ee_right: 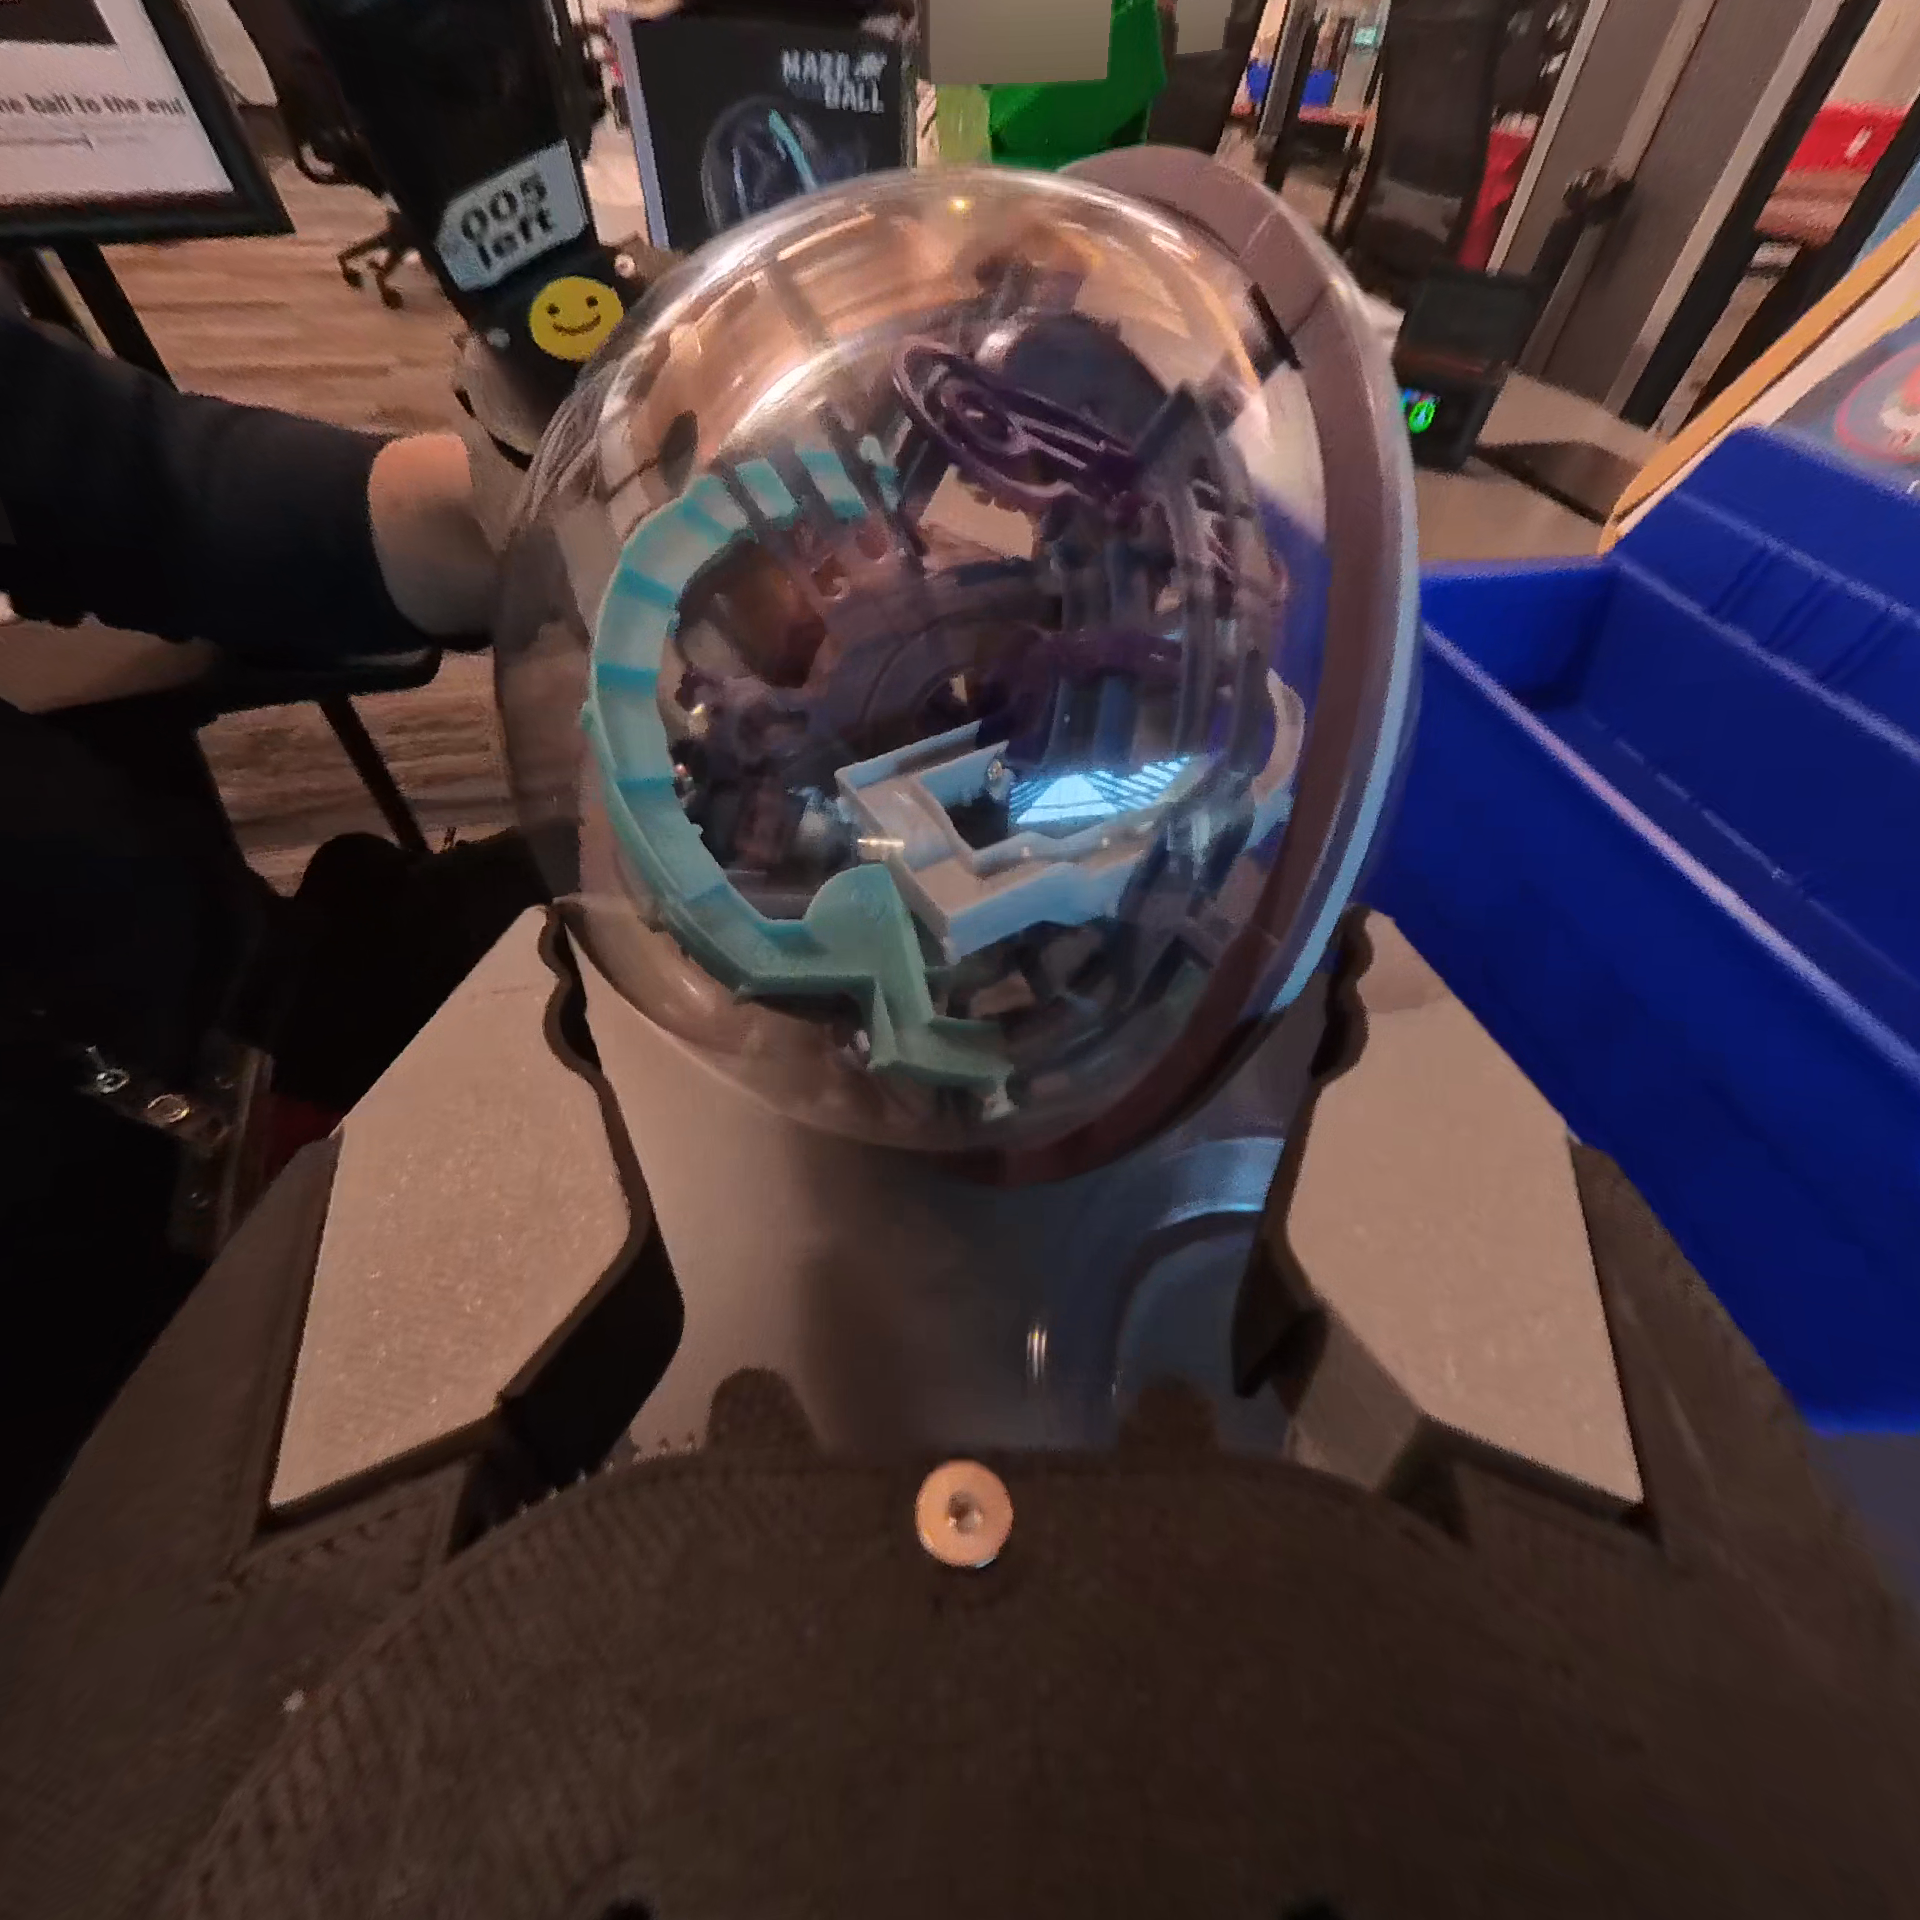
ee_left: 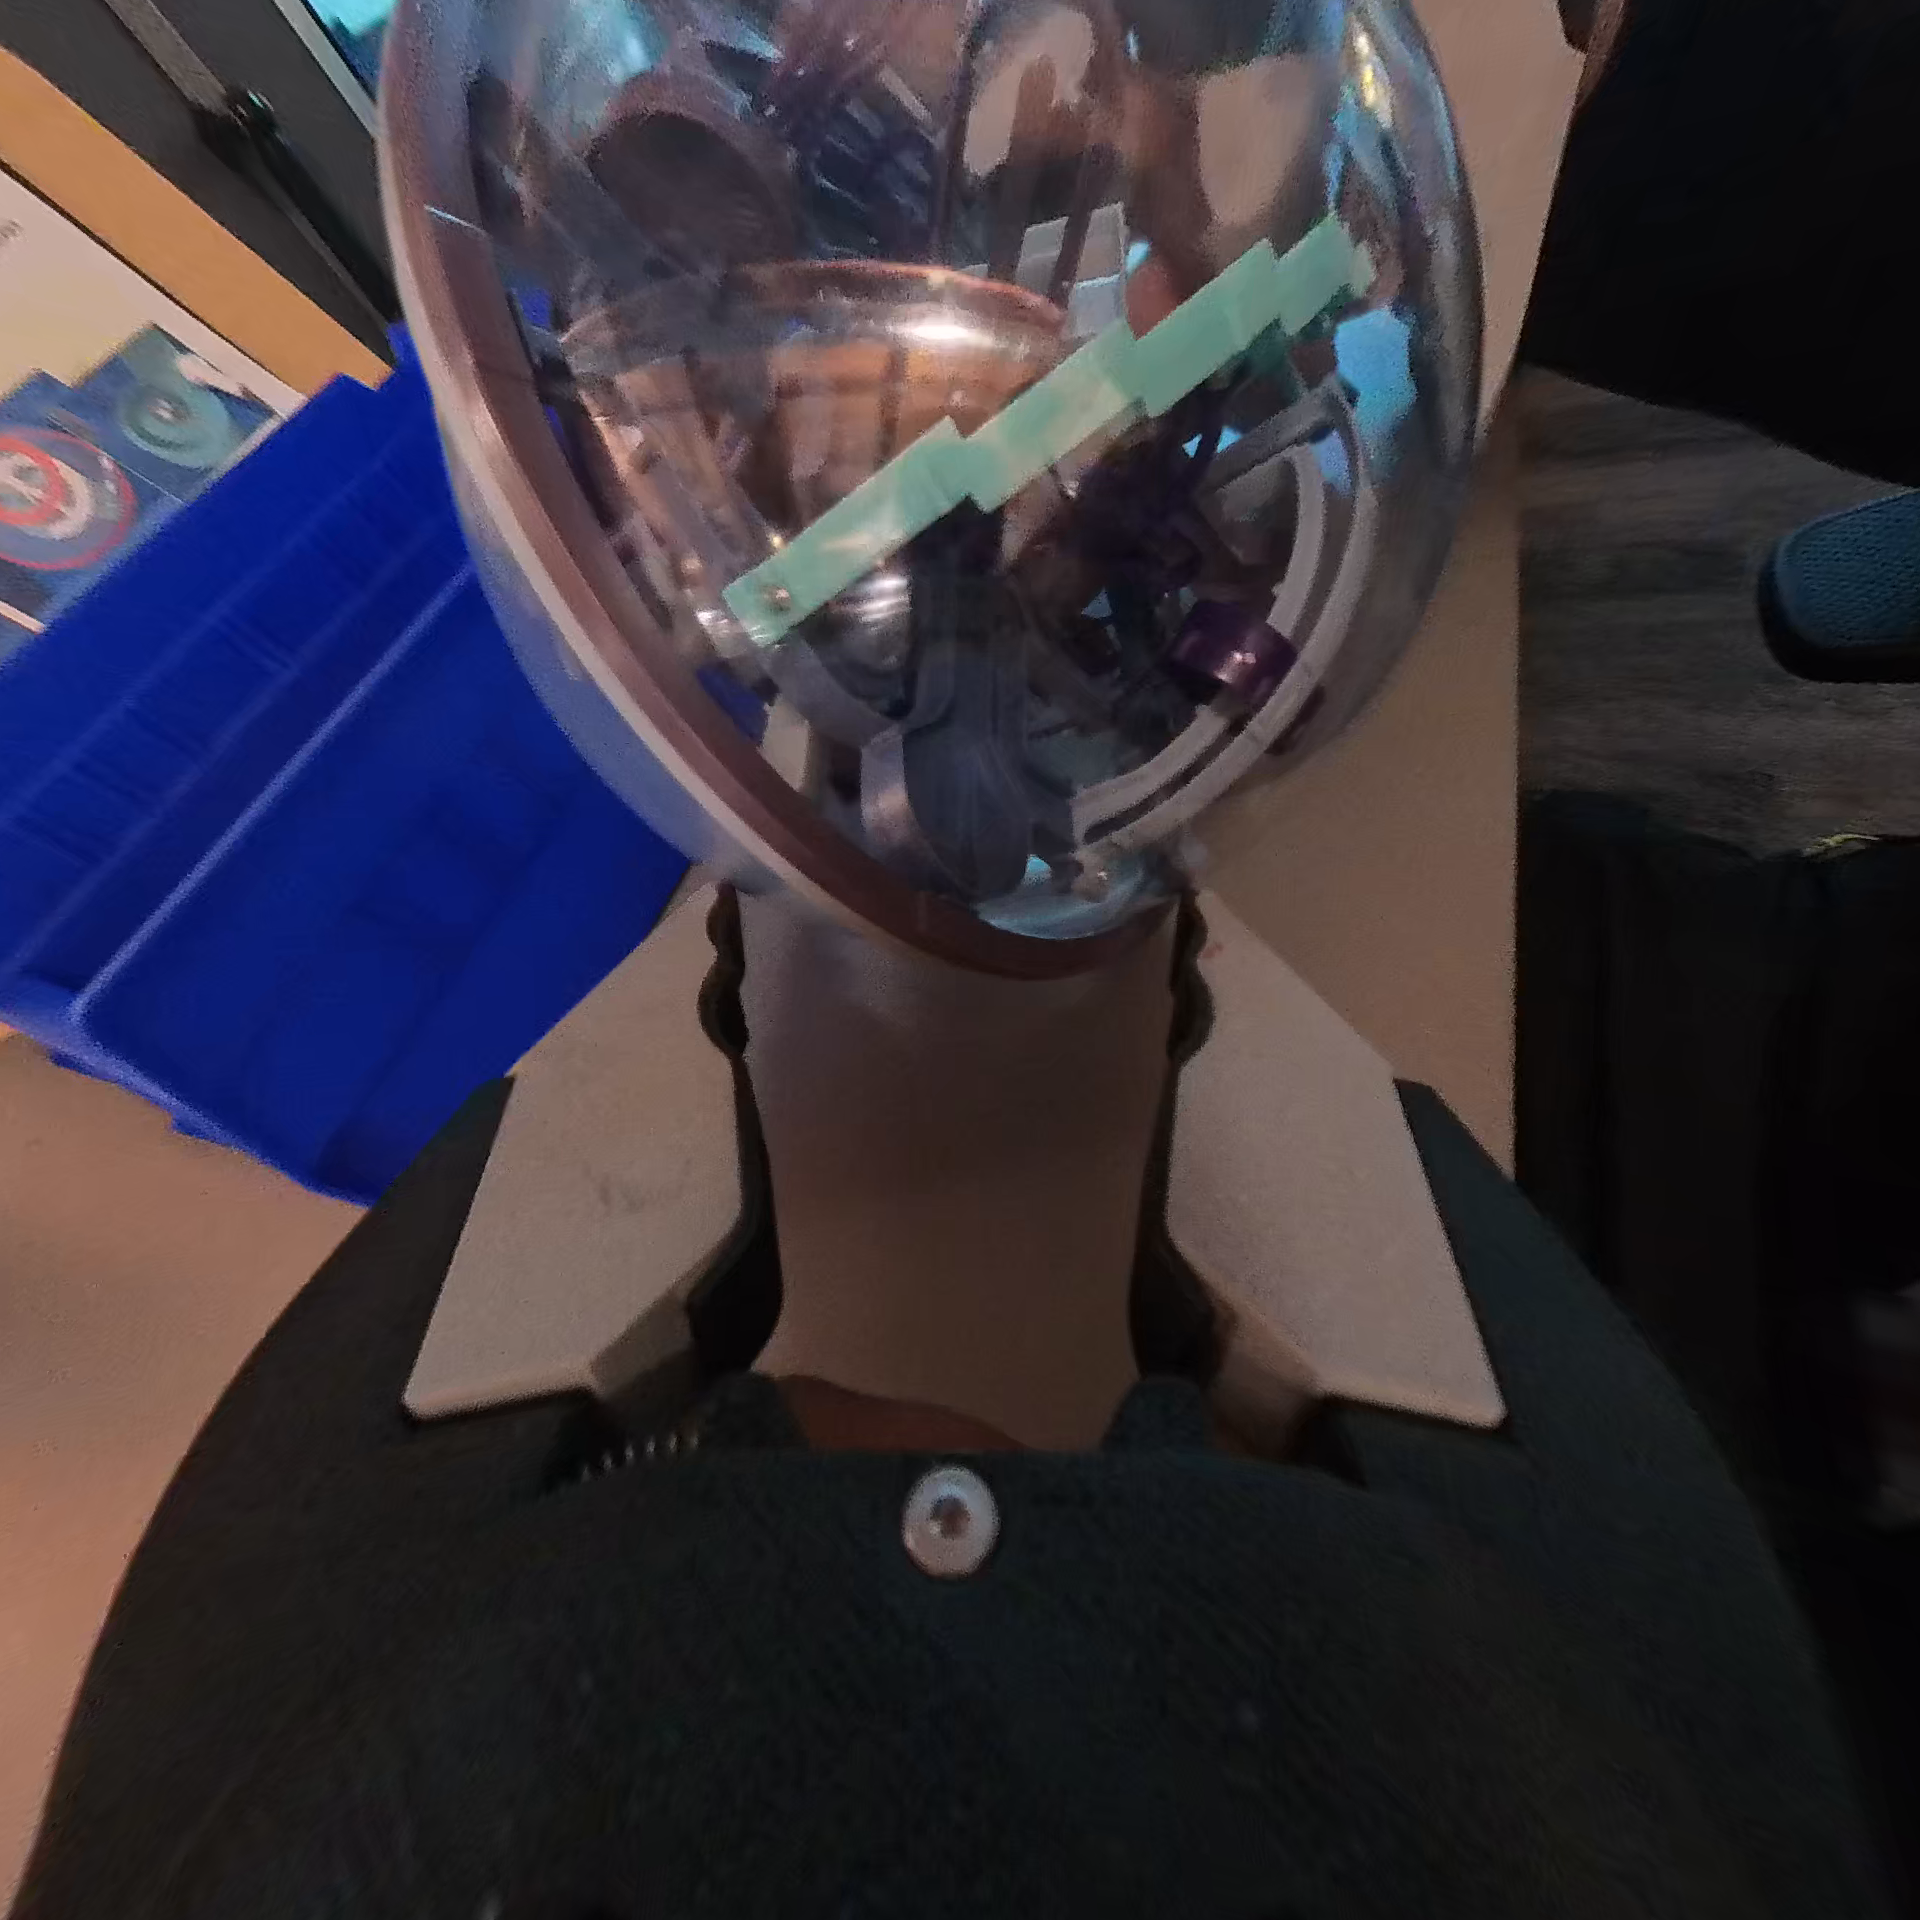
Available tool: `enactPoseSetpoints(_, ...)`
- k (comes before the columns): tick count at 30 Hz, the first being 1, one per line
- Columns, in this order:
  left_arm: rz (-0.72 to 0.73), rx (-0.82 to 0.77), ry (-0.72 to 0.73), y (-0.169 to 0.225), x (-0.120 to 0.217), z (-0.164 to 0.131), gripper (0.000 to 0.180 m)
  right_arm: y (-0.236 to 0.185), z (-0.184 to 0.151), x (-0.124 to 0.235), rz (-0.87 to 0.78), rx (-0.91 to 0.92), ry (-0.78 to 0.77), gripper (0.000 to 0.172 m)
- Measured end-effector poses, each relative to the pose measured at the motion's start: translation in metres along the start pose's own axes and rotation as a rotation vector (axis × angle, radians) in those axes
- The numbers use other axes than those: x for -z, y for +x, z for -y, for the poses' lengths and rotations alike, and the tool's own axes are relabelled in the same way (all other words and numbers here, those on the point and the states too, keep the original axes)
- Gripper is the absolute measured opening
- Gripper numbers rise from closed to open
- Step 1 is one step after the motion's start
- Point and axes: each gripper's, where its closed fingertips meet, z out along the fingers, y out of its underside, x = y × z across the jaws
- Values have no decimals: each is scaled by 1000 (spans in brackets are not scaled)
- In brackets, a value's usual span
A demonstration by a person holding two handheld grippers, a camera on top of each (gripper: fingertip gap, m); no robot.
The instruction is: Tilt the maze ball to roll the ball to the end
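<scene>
The maze ball (ee_right: 935, 665), a clear sphere with teal, grey and purple tracks inside and a dark seam ring tilted across it, sits right ahead of both your tongs. Your right gripper (ee_right: 951, 977) stands wide, its two fingers hugging the sphere's lower sides, left and right. Your left gripper (ee_left: 951, 966) clamps a pale neck-like part at the ball's underside, fingers pressed on either flank, the sphere looming above them. A blue bin (ee_right: 1662, 831) lies just right of your right tongs; a sleeved arm (ee_right: 208, 520) shows at their left.
</scene>
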Motion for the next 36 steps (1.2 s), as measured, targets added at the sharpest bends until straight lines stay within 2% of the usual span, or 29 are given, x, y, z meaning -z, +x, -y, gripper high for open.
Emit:
enactPoseSetpoints(6,83,-110,-3,-12,15,10,80,-2,20,-6,-41,102,70,140)
enactPoseSetpoints(14,161,-241,91,-16,49,45,82,-25,73,1,-107,323,214,140)
enactPoseSetpoints(17,97,-219,127,-9,57,52,89,-38,83,2,-90,357,214,140)
enactPoseSetpoints(19,15,-158,156,-1,59,52,96,-47,88,1,-53,345,231,140)
enactPoseSetpoints(22,-60,-71,197,4,55,50,98,-51,95,1,-37,336,282,140)
enactPoseSetpoints(26,-101,-69,216,9,52,44,101,-57,94,-2,-49,413,281,141)
enactPoseSetpoints(31,-104,-19,248,-1,51,44,100,-32,66,-9,-104,360,111,142)
enactPoseSetpoints(36,-94,-62,214,-11,20,58,98,0,49,14,-190,365,74,143)
